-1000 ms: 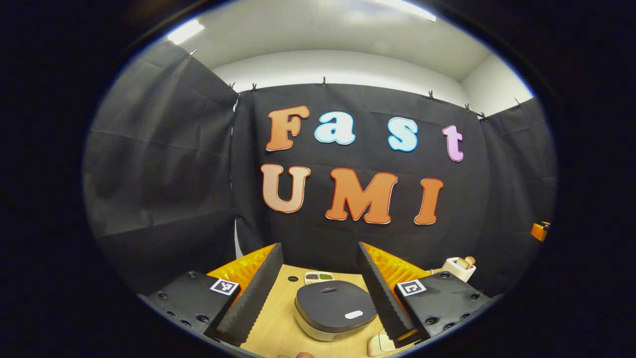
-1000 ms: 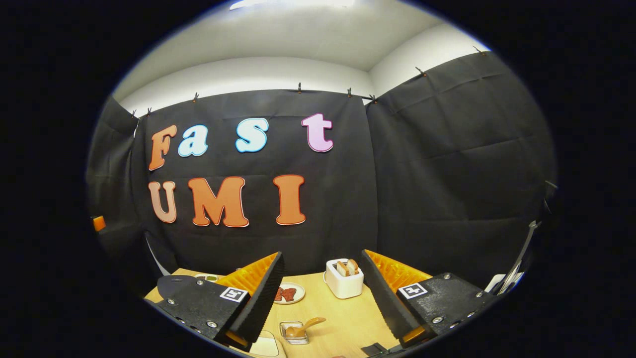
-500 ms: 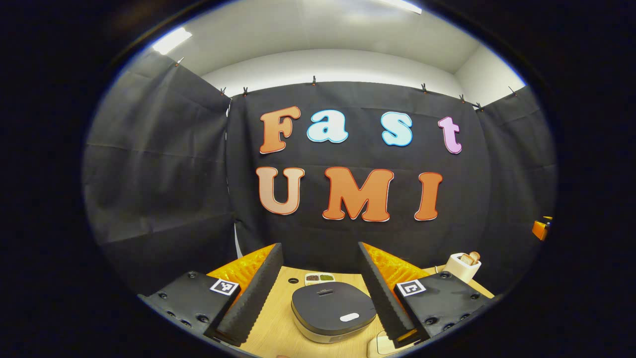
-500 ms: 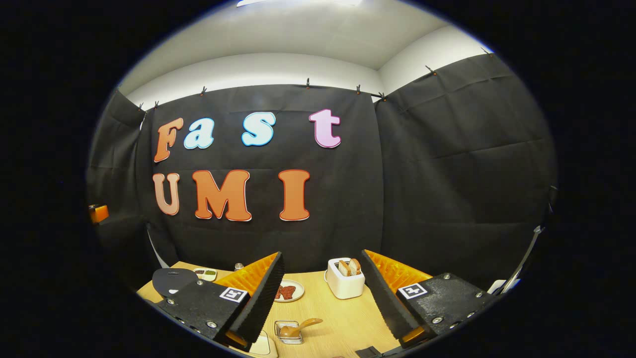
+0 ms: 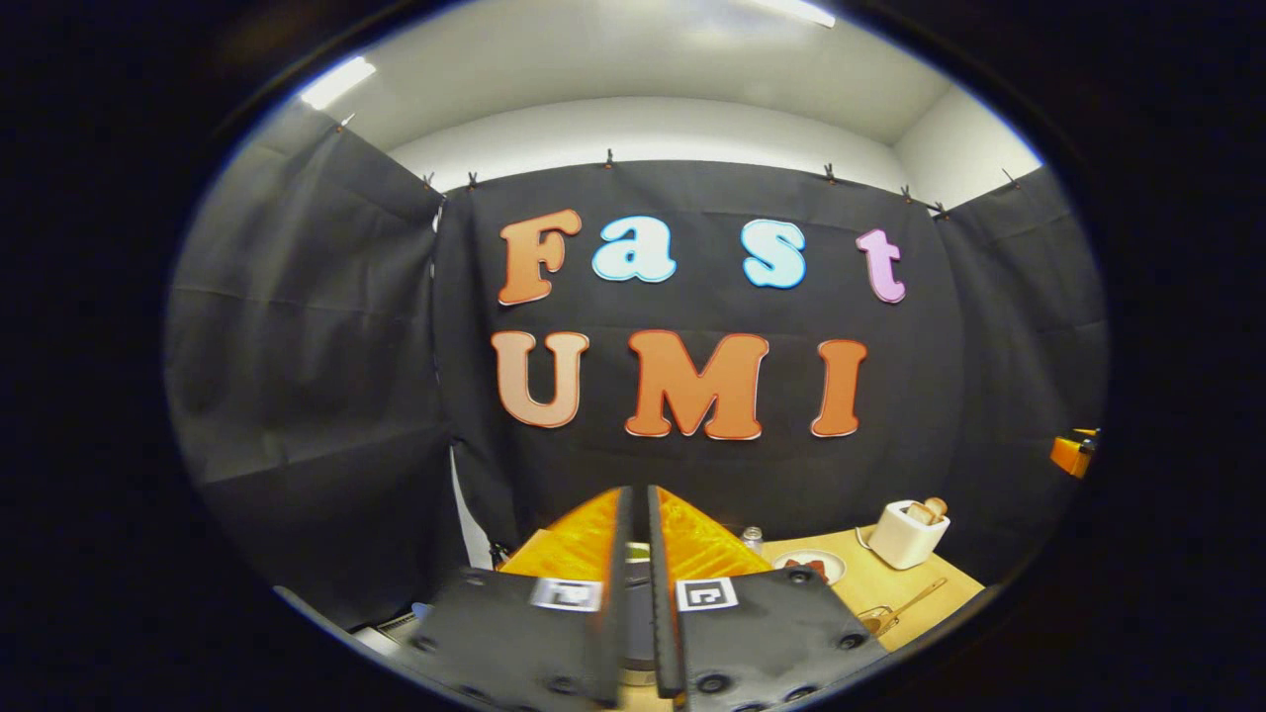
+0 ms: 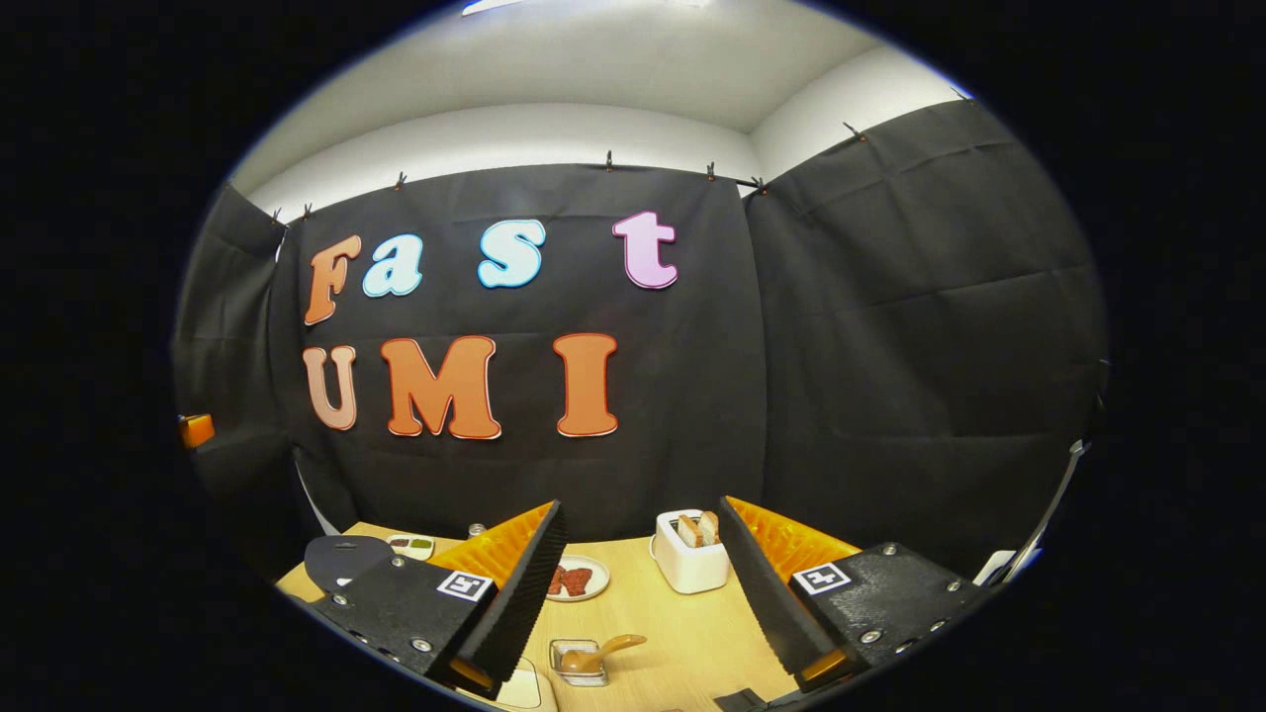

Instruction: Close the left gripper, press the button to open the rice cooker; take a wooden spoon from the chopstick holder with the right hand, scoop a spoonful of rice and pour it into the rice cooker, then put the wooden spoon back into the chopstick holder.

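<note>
Black cloth walls the booth on all sides we can see, white ceiling above, and a light wooden table [image 6: 682,633] below.

Item, left tool [image 5: 639,603]: we record its fingers drawn nearly together, a thin slit left between them, nothing gripped. Through the slit, in the left gripper view, a sliver of something dark shows; we cannot tell what it is.

Item, right tool [image 6: 643,603]: we record it spread wide, holding nothing, raised above the table.

Item, wooden spoon [image 6: 603,653]: lies in a small clear dish [image 6: 580,663] on the table, between the right tool's fingers and below them in the right gripper view, bowl in the dish, handle slanting up to the right. In the left gripper view it shows far right at the table's edge.

Item, white toaster [image 6: 689,554]: stands beyond the dish, two slices of bread upright in its slots.

Item, small plate [image 6: 576,578]: left of the toaster, with red-brown food on it.

Item, rice cooker [image 6: 341,559]: we see its dark lid at the far left of the right gripper view, lid down.

Item, small tray [image 6: 410,543]: just behind the rice cooker, with green and dark contents.
</note>
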`<state>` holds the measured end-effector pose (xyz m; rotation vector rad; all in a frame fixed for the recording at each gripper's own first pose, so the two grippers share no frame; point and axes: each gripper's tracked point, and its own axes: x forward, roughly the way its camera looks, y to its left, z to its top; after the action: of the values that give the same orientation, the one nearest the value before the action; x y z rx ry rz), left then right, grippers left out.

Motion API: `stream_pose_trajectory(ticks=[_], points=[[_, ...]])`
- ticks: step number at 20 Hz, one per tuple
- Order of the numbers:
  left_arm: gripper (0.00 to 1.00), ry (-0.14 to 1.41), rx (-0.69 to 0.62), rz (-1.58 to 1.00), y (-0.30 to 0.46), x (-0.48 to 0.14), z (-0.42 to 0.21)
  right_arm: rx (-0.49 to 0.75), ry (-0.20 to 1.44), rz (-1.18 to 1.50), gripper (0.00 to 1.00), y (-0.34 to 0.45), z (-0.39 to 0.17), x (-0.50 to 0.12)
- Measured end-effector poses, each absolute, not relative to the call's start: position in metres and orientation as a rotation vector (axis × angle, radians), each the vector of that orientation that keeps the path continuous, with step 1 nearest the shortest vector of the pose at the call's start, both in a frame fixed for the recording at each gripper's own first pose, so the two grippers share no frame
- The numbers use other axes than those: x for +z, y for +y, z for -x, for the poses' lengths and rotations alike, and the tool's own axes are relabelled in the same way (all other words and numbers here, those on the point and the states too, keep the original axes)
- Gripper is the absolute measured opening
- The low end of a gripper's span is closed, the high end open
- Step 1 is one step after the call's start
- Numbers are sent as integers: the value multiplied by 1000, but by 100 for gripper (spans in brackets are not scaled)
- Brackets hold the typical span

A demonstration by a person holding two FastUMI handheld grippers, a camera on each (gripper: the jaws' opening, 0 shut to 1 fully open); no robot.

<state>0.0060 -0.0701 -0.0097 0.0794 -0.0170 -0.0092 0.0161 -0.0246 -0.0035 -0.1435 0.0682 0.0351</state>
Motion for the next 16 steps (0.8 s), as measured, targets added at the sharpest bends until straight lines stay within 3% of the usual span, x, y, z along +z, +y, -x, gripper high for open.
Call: stream_pose_trajectory(ticks=[1, 2, 16], points=[[7, -10, -2, -87, -67, -8, -8, 34, 71, 146, 95, -25, -16, -5], [4, -7, -13, -95, -71, -16, -10, 36, 74, 147, 95, -24, -15, -5], [5, 323, -153, -82, -121, -169, -72, -3, 158, 189, 95, -38, -18, -38]])
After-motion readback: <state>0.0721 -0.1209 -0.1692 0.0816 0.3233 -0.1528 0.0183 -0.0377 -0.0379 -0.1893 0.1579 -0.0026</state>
